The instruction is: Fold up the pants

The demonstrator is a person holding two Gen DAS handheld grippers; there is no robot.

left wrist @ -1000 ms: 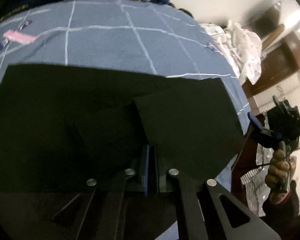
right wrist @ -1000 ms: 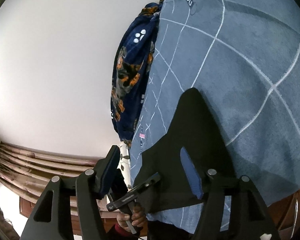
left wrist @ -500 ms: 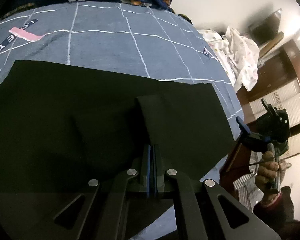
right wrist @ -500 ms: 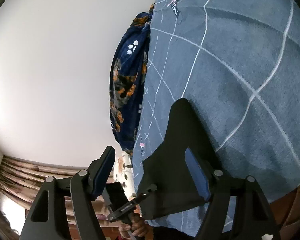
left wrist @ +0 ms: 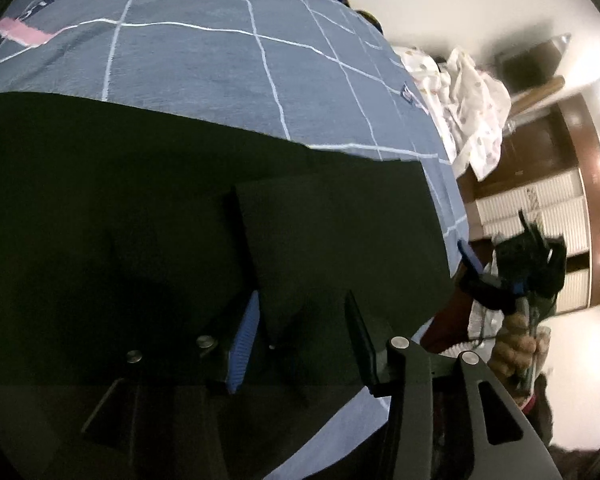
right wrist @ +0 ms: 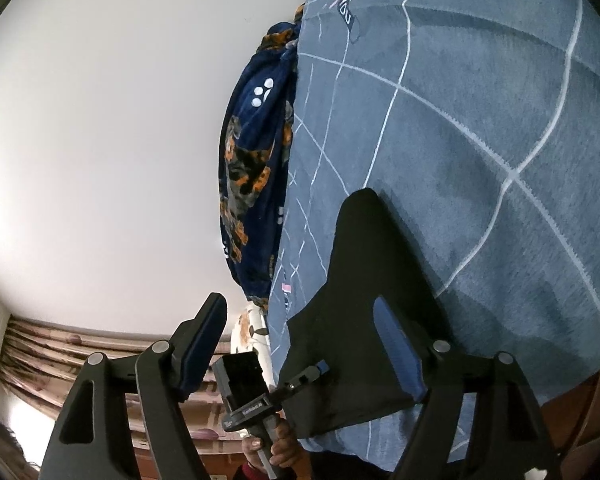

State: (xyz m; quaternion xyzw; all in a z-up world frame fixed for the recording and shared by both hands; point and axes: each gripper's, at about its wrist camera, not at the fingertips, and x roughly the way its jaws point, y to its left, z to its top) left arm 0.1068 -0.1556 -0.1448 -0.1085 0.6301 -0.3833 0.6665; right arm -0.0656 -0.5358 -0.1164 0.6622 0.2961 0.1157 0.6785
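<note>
Left wrist | left gripper [left wrist: 300, 344] jaws just parted, released black pants [left wrist: 140, 220] | right gripper [right wrist: 300, 344] jaws apart

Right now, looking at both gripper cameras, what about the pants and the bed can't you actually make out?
- Black pants, left wrist view: so dark that folds and layers barely show; the frame's left edge cuts them off.
- Pants, right wrist view: near corner hidden behind the left gripper.
- Left gripper's jaws just opened; whether its pads still touch cloth is unclear.
- Blue bedspread: lettering near the pink patch too small to read.
</note>
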